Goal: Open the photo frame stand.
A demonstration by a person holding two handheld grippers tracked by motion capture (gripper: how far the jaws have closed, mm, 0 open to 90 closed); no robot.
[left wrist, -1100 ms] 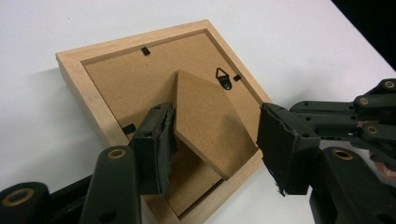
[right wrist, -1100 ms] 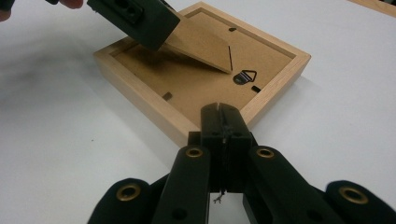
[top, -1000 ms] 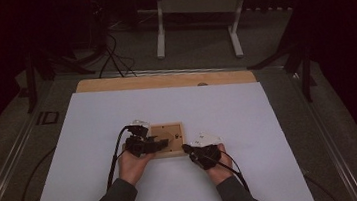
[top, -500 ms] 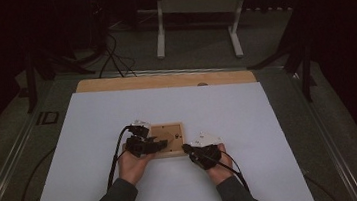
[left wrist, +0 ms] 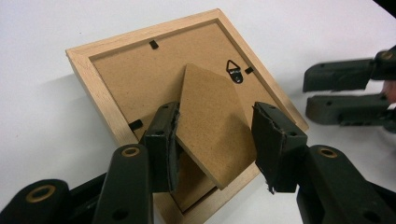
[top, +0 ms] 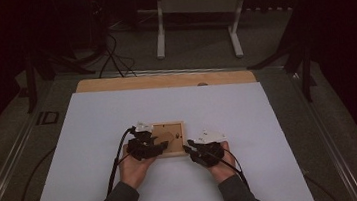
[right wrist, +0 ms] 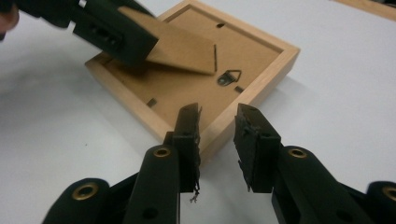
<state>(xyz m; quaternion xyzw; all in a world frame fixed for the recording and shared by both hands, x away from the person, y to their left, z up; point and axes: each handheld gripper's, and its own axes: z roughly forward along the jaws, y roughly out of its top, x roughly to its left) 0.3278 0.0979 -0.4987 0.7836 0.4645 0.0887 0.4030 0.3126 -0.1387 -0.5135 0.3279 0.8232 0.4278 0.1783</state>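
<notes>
Picture frame face-down; left tongs straddle stand flap, perhaps gripping.

Pale wooden frame, brown backing board, black tongs, white sheet.

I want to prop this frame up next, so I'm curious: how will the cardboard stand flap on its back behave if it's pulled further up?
The stand flap looks like thin pressed board, so probably stiff yet easy to crease or snap at its hinge. It already tilts up off the picture frame between the left gripper jaws, so it likely swings freely. The frame looks light and may slide on the white sheet.
</notes>
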